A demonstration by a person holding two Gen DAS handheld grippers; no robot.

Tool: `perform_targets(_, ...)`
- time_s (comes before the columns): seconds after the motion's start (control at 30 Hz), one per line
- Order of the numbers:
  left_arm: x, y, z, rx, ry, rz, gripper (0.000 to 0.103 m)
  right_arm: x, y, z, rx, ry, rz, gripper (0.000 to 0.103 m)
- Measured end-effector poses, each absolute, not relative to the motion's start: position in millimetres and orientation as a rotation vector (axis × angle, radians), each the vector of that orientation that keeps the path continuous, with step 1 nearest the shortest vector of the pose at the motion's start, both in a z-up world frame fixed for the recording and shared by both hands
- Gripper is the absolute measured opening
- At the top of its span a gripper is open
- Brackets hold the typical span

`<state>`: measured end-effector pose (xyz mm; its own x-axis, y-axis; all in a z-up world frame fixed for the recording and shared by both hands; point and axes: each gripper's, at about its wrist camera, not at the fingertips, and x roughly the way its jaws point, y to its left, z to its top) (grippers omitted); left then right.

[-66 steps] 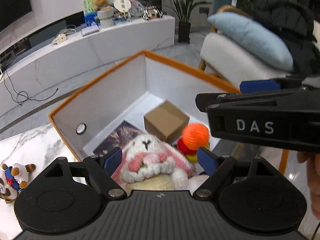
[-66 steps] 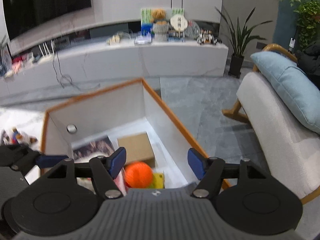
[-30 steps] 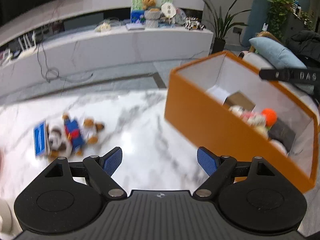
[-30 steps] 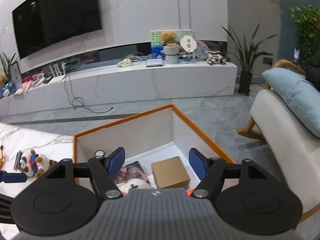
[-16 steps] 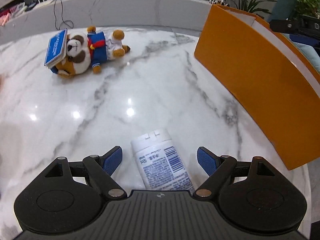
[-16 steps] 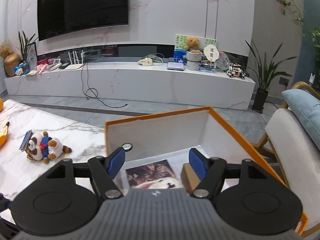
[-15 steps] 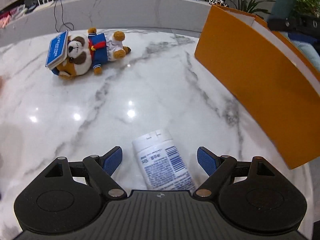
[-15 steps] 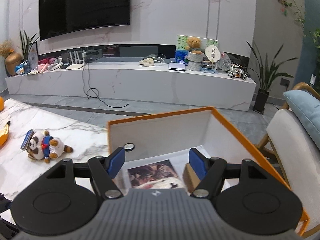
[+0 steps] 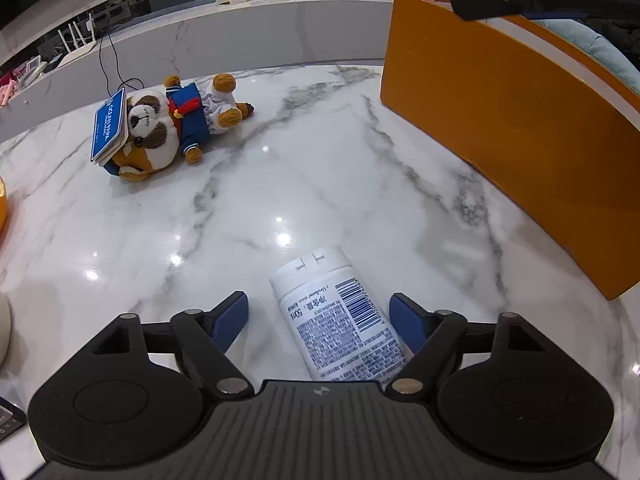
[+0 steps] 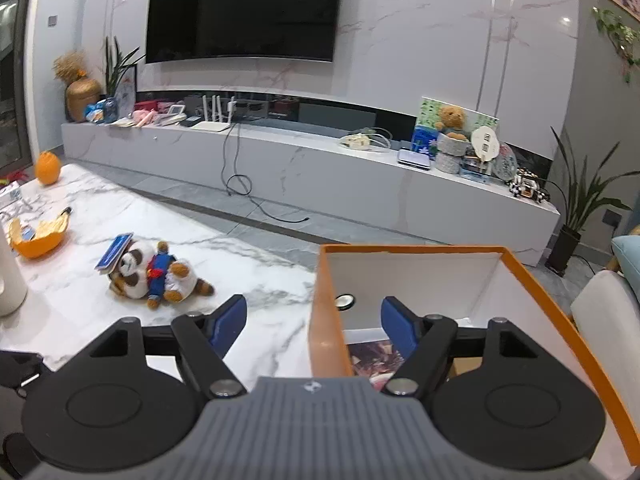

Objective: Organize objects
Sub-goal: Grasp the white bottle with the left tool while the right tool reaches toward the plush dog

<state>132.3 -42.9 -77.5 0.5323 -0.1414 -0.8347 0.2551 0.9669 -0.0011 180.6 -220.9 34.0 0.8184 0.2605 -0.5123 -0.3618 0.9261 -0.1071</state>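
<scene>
Right wrist view: orange box [image 10: 532, 276] holds a picture [image 10: 374, 354].

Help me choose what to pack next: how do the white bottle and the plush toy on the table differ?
The white bottle is hard, smooth and printed with a barcode; the plush toy is soft, brown and white in blue clothes. The bottle lies between the closing left gripper fingers, not yet pinched; the toy lies farther off. Both lie on their sides on the marble table.

This is a home living room. A large television [image 10: 240, 10] hangs on a marble-look wall above a long low white cabinet [image 10: 312, 172] cluttered with routers, cables and a teddy bear [image 10: 452, 118]. Potted plants [image 10: 580, 204], a cushioned armchair [image 10: 604, 304] and a marble table [image 9: 320, 184] complete it.
</scene>
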Motion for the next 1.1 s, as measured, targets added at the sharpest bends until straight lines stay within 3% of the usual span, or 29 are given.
perform_targets(0.23,131.8,-26.3,-74.0,0.127,0.975,-0.251,0.054,179.0,-211.0,31.0,-0.221,0.518,0.352,0.076)
perform_targets(0.57,127.3,24.9,-73.0,0.104,0.985,-0.214,0.054,154.4,-185.5,23.5,-0.252,0.492,0.437,0.076)
perform_targets(0.77,121.0,57.2,-72.3,0.088,0.978,-0.182,0.054,165.5,-150.1,13.2,-0.212,0.589,0.515,0.078)
perform_targets(1.1,120.6,76.9,-70.5,0.093,0.997,-0.174,0.054,223.5,-43.5,-6.9,-0.531,0.583,0.647,0.092)
